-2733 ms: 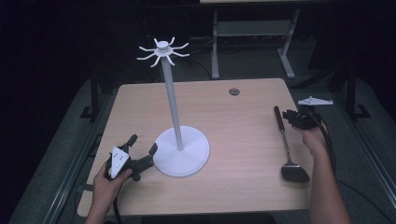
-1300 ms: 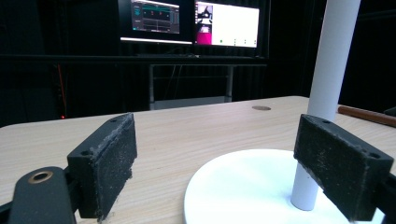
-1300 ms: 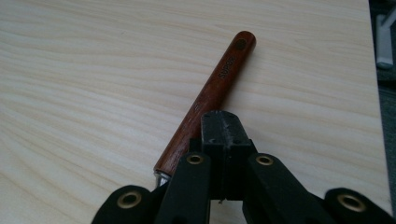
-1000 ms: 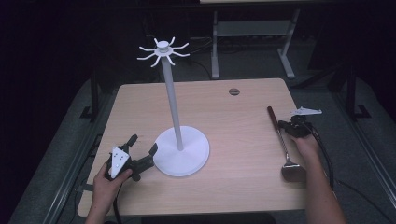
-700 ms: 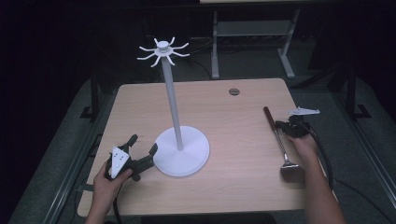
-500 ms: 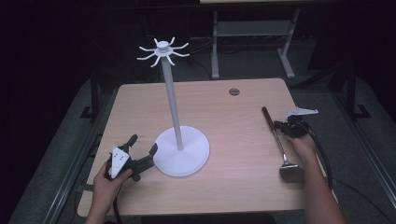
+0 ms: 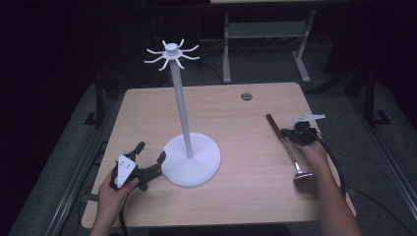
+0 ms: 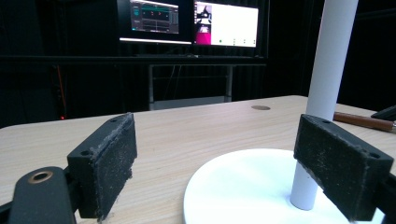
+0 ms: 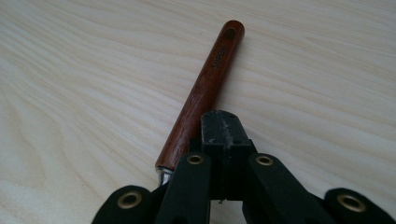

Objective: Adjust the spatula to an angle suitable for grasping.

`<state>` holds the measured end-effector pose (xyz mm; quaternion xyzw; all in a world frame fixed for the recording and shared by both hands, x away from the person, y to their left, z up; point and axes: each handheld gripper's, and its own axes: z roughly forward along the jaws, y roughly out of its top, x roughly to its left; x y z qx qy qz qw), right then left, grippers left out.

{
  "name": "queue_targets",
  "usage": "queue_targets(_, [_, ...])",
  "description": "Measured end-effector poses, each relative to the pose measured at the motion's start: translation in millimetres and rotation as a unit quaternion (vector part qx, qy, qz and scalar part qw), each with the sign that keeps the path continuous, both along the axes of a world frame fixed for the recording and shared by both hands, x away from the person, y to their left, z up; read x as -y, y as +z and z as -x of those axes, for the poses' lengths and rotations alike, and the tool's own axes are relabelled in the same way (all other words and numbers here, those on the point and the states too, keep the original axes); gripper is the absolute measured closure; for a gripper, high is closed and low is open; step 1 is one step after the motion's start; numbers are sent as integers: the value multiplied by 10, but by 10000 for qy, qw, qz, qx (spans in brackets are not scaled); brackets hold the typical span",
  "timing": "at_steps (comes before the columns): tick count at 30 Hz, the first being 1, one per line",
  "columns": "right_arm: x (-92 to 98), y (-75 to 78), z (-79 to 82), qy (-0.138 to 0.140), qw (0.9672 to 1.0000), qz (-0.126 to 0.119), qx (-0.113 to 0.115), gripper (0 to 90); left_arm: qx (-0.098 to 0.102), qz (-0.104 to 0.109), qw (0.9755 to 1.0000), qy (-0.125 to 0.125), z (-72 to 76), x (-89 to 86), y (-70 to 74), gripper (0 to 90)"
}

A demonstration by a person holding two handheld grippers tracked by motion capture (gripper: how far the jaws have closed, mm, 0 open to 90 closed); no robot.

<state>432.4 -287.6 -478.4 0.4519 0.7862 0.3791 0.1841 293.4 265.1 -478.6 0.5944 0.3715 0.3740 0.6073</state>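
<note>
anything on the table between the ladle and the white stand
Nothing visible: bare wooden table lies between the wooden-handled metal ladle, by the right gripper, and the white hook-topped stand.

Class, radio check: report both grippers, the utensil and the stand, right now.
Left gripper open, jaws straddling the white stand base edge. Right gripper shut, empty, beside the wooden handle of the utensil lying flat on the table. Nothing in the way.

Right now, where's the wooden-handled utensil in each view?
High view: utensil lies right of centre on the table, handle pointing away, metal head near the person, right gripper at its handle.
Left gripper view: handle at far right edge, behind the white pole.
Right gripper view: handle centre, beside the shut jaws.
Shared landmark: the wood-grain tabletop.
</note>
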Motion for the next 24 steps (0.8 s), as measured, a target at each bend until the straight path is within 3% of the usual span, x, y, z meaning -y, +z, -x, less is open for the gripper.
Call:
queue_targets(14, [-155, 14, 2, 258, 9996, 66, -37, 900, 15, -16, 10000, -9, 0, 0, 0, 126])
queue_targets(24, [-336, 24, 10, 598, 9981, 156, -48, 900, 18, -9, 10000, -14, 1, 2, 0, 126])
